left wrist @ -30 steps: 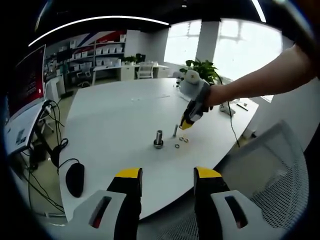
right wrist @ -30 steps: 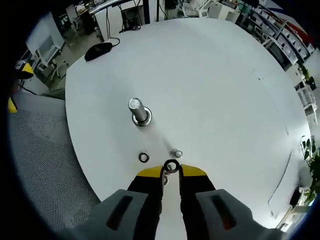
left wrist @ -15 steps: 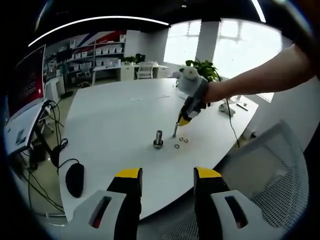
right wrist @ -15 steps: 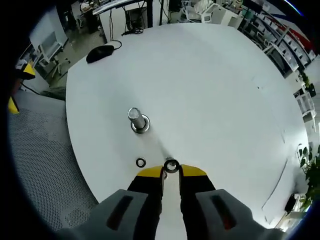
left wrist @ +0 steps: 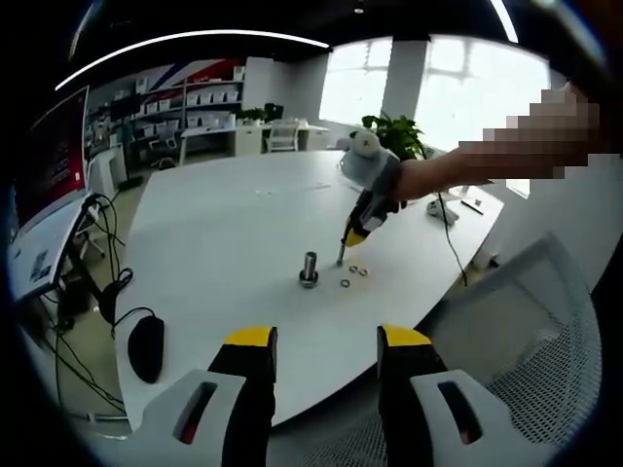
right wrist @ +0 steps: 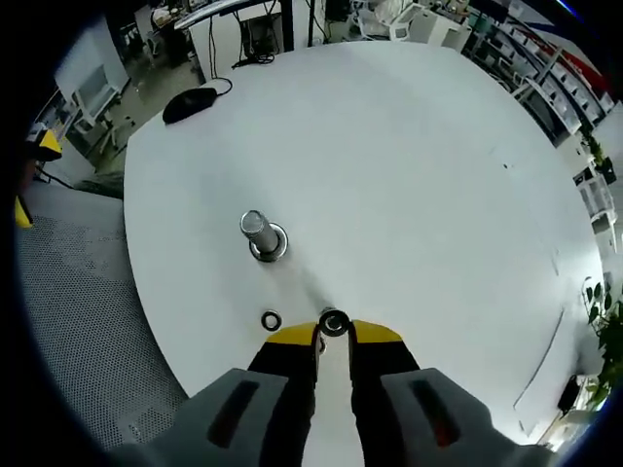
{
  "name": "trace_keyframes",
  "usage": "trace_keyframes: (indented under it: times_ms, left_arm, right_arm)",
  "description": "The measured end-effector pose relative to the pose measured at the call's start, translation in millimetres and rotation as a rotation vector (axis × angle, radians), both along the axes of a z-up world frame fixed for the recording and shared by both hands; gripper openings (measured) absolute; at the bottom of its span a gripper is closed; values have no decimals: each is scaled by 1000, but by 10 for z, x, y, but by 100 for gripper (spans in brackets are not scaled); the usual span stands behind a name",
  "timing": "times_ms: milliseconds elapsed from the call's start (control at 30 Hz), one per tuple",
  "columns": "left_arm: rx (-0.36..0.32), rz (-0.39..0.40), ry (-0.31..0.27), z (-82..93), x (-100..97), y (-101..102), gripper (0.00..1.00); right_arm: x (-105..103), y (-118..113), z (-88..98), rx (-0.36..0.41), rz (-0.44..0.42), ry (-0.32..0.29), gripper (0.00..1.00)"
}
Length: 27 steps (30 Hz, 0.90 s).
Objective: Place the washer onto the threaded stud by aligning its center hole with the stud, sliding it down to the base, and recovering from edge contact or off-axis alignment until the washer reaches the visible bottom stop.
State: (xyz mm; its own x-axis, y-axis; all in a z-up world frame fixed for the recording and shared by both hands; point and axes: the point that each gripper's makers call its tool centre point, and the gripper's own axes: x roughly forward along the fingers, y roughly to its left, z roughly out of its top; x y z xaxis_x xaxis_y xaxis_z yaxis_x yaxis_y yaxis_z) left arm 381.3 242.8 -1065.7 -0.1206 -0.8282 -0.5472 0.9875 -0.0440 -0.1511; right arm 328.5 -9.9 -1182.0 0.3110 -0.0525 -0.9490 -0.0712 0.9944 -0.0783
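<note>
Washer [right wrist: 334,322] sits pinched at the yellow tips of the right gripper [right wrist: 334,333], its ring face and centre hole turned up toward the camera, so it lies roughly flat over the white worktop [right wrist: 409,175] rather than on edge. Whether it touches the surface cannot be told. Just to its left in the right gripper view a second washer [right wrist: 271,320] lies flat on the worktop. Further up and left stands the threaded stud [right wrist: 256,230], upright on its round base, long axis rising from the surface and leaning slightly toward the upper left in this fisheye view; the held washer is near it but apart from it. In the left gripper view the stud [left wrist: 309,268] stands upright near the worktop's middle, with the right gripper [left wrist: 350,236] angled down just to its right, a person's hand behind it, and small rings [left wrist: 352,276] on the surface below its tips. The left gripper [left wrist: 321,341] hangs low off the worktop's near edge, its two jaws spread apart with nothing between them. A black mouse [left wrist: 146,347] lies near the worktop's left edge.
</note>
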Motion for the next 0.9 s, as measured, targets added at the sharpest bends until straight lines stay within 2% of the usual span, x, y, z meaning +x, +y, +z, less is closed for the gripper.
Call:
trace_keyframes:
  times_ms: [300, 500, 567, 767, 900]
  left_arm:
    - [4, 0, 0, -13, -2, -4, 39]
    - [7, -1, 2, -16, -11, -3, 39]
    - [9, -2, 1, -19, -10, -2, 39]
    - [10, 2, 3, -21, -7, 2, 39]
    - [14, -2, 0, -25, -12, 8, 39]
  right_arm:
    - [27, -1, -114, 12, 27, 16, 14]
    - [-59, 75, -138, 16, 36, 45, 14]
    - [10, -42, -238, 18, 41, 52, 14]
    - [-71, 90, -280, 28, 38, 74, 14]
    - [-67, 1, -415, 34, 28, 85, 14]
